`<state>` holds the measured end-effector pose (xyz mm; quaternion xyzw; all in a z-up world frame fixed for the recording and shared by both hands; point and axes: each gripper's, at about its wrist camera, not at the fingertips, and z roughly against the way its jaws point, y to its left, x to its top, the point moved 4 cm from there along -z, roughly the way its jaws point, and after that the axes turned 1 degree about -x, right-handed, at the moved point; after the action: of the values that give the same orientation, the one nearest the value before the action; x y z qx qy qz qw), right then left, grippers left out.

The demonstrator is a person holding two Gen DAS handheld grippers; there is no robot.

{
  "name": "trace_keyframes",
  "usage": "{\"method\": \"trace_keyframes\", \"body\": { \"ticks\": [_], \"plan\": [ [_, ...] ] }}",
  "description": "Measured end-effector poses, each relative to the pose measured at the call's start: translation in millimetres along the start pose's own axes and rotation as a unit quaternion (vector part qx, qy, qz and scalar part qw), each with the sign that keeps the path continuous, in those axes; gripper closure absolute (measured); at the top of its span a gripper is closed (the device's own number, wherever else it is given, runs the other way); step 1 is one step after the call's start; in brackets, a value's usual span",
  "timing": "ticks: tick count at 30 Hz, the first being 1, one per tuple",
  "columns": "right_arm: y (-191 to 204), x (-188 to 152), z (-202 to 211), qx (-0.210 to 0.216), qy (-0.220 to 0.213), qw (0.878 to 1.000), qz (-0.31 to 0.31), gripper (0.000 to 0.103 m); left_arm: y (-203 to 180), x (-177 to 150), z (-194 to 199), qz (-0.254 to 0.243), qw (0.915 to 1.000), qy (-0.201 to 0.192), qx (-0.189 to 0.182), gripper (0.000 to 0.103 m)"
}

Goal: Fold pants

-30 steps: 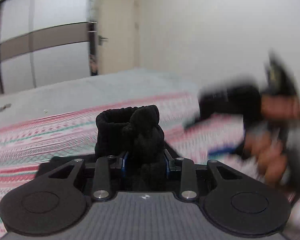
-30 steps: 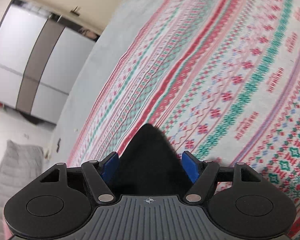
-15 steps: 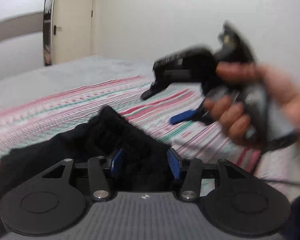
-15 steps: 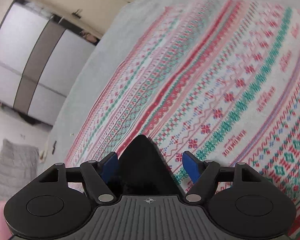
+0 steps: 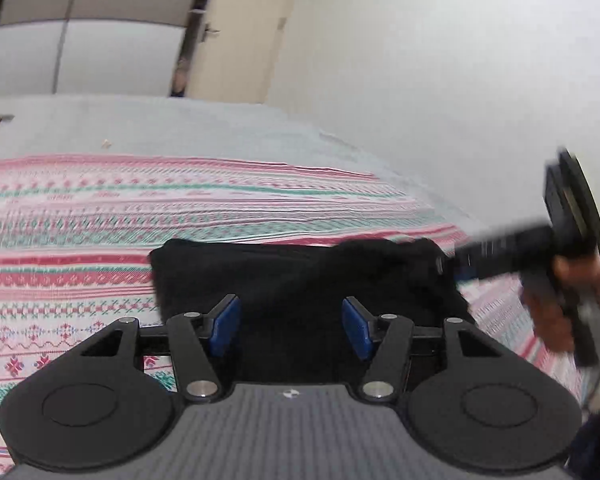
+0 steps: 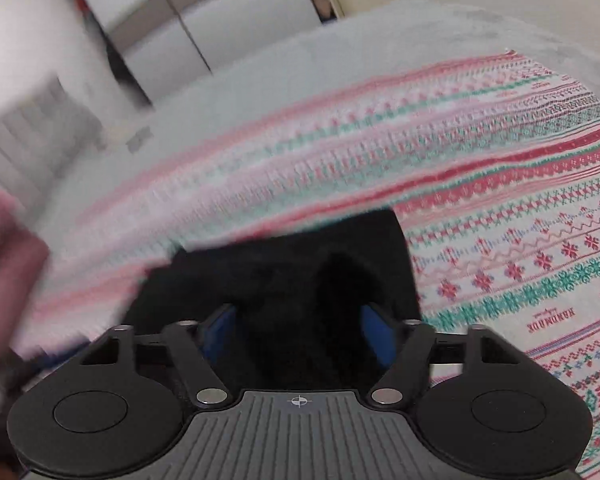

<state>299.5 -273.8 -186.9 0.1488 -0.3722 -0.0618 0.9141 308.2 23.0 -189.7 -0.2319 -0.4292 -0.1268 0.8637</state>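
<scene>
My left hand-held gripper [image 5: 290, 330] is opening over the black pants [image 5: 300, 276] lying on the bed [image 5: 100, 216] just ahead, my right hand-held gripper [image 6: 298, 330] closing around cloth, whose thin pinch could slip and spoil the fold.

Each black claw [image 5: 291, 326] carries blue pads [image 5: 224, 326] and silver screws [image 5: 199, 388].
</scene>
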Motion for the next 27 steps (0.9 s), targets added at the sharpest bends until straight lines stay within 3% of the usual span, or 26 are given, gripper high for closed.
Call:
{"method": "trace_keyframes", "body": {
  "ticks": [1,4,7,11,15,18,20,22,24,26,27],
  "plan": [
    [1.6,-4.9,-5.1,-0.009,0.008,1.000,0.016,0.074,2.9,0.5,-5.4,0.000,0.9999,0.001,0.011,0.023],
    [1.5,-5.9,0.1,-0.021,0.002,1.000,0.016,0.083,-0.1,-5.6,-4.3,0.012,0.9998,0.005,0.013,0.023],
    [-3.1,-3.1,21.1,0.000,-0.010,1.000,0.003,0.085,-3.8,-14.8,-14.0,0.008,0.9992,0.033,0.022,0.024],
    [-13.7,-16.5,3.2,-0.024,0.038,0.999,0.031,0.085,-21.8,-12.1,-31.0,-0.054,0.9963,0.054,0.040,0.023],
    [-17.5,-16.9,5.0,-0.026,0.041,0.998,0.035,0.083,-28.5,-15.2,-31.7,-0.074,0.9944,0.061,0.045,0.021],
    [-10.3,-18.4,4.7,-0.045,0.035,0.997,0.057,0.083,-31.5,-15.5,-33.8,-0.088,0.9938,0.052,0.043,0.021],
    [-8.1,-15.7,13.6,-0.037,0.015,0.998,0.051,0.083,-37.0,-15.7,-30.2,-0.093,0.9944,0.045,0.025,0.021],
    [-4.1,-12.5,25.0,-0.028,-0.010,0.998,0.054,0.083,-40.3,-20.2,-31.0,-0.093,0.9940,0.049,0.030,0.021],
    [-9.6,-13.8,19.7,-0.033,0.004,0.998,0.045,0.083,-41.0,-30.8,-43.8,-0.106,0.9918,0.060,0.040,0.021],
    [-14.0,-19.3,5.6,-0.073,0.032,0.994,0.073,0.061,-44.7,-34.0,-48.7,-0.128,0.9889,0.057,0.047,0.021],
    [-13.0,-19.2,3.7,-0.098,0.029,0.990,0.096,0.037,-45.0,-32.9,-48.9,-0.126,0.9891,0.059,0.048,0.021]
  ]
}}
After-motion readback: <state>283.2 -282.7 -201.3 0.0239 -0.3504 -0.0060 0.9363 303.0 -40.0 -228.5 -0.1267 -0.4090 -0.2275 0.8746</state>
